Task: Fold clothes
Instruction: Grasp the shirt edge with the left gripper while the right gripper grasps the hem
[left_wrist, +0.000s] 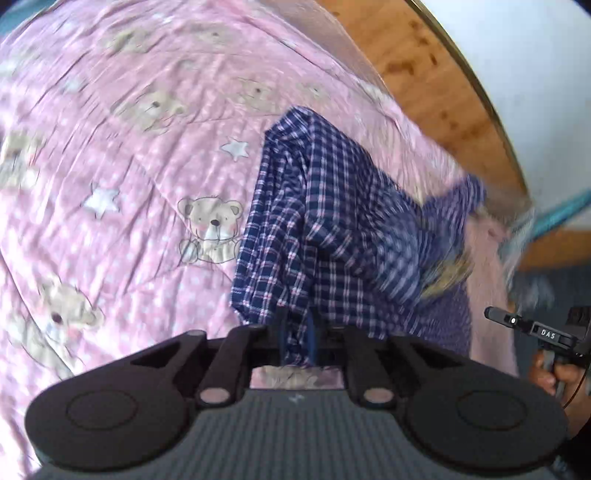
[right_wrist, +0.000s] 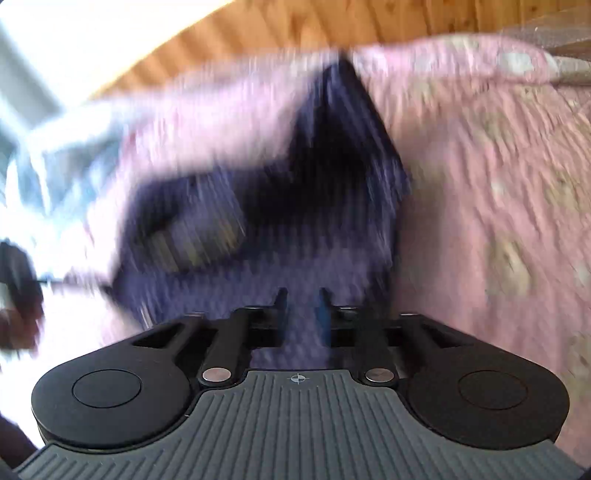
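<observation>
Fingers of left gripper (left_wrist: 295, 332) pinching plaid shirt (left_wrist: 332, 206) — right gripper (right_wrist: 303, 314) likewise

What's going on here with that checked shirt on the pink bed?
A person is folding clothes with a handheld two-finger gripper in each hand. The left gripper is shut on the navy plaid shirt, holding it up over the pink teddy-bear bedspread. The right gripper has the same shirt's cloth between its fingers, though that view is badly blurred. The shirt is not folded yet.
</observation>
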